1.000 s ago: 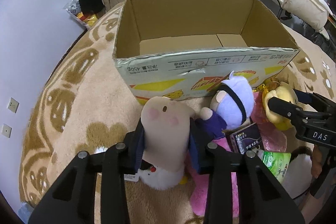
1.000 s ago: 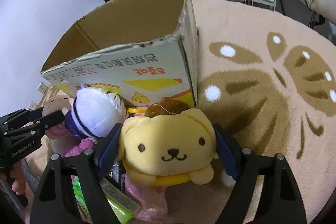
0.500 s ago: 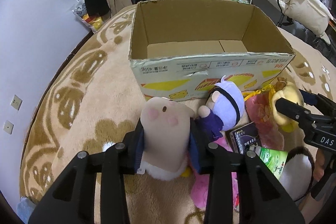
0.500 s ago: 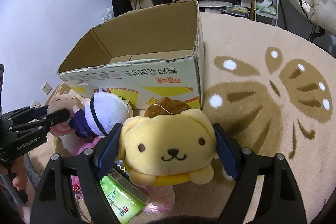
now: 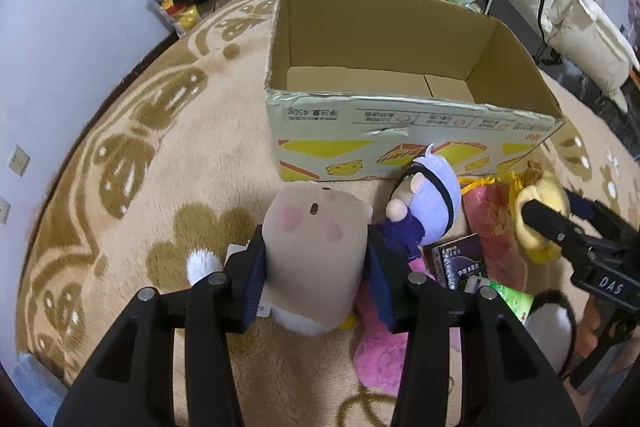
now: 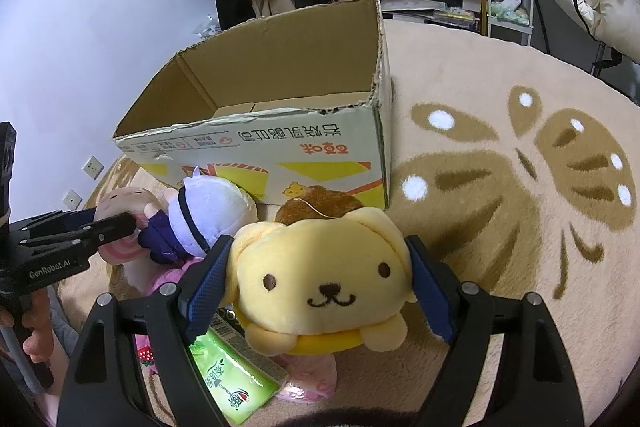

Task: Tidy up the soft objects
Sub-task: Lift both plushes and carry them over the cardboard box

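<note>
The cardboard box (image 5: 400, 131) stands open-topped with a bare floor; a purple-haired doll (image 5: 434, 199) and packets crowd its near wall.

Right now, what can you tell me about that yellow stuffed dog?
The yellow stuffed dog is soft plush with a round face, dark stitched eyes, nose and smile, floppy ears and a brown cap on top. It faces the camera, squeezed between the right gripper's blue pads, in front of the cardboard box, above a green packet.

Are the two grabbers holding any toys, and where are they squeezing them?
Yes. The left gripper, its jaws just loosened slightly, holds the beige pink-cheeked plush toy by its sides. The right gripper squeezes the yellow plush dog at both sides of its head.
</note>
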Tool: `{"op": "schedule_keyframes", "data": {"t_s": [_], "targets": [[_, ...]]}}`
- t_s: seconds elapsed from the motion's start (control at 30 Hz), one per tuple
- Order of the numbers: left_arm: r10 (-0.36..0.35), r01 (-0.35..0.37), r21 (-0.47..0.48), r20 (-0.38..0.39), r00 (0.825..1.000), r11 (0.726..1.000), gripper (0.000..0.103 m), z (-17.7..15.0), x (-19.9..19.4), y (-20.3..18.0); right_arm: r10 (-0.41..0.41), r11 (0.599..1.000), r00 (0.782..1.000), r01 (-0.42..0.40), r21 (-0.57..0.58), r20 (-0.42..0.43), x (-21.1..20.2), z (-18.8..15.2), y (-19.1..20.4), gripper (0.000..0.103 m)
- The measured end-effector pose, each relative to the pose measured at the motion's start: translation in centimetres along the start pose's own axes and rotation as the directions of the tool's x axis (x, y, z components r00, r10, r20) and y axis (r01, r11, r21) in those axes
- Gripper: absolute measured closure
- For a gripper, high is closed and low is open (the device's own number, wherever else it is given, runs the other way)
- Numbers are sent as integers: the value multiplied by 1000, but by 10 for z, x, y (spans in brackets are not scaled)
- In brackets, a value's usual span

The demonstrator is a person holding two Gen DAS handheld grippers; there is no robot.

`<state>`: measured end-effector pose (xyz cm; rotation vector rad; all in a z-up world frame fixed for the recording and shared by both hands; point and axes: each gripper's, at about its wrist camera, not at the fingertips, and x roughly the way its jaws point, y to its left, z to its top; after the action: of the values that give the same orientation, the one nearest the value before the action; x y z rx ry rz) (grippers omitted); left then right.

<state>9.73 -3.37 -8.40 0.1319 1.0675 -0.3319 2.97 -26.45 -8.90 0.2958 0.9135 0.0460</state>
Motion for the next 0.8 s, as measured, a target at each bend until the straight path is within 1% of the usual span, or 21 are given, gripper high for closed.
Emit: {"op": "schedule_keyframes", "data": {"t_s": [0.17,0.37,0.43,0.53,0.67,0.8], "targets": [[-20,20,-22,-7,1000,1000,62,-1,1,4,1,1000,1000,-1,1,-7,3,1,-2,15],[-10,10,-20,28,1000,1000,63,-3,-8,5,-7,1000,1000,7,-9,8,1,2,-1,15],[-11,12,-20,28,1000,1000,62,-4,-10,6,2,1000,1000,-2,-1,17,0,1,-1,15],[-23,23,-28,8,1000,999,60,-4,-9,7,9,1000,1000,-9,11,22,-1,2,-3,15],[-19,19,-46,-4,1000,999,55,-3,-8,9,10,1000,1000,-11,14,17,0,3,-2,15],[-39,38,-74,-14,999,996,55,-3,-7,13,10,1000,1000,-10,0,15,0,2,0,15]]}}
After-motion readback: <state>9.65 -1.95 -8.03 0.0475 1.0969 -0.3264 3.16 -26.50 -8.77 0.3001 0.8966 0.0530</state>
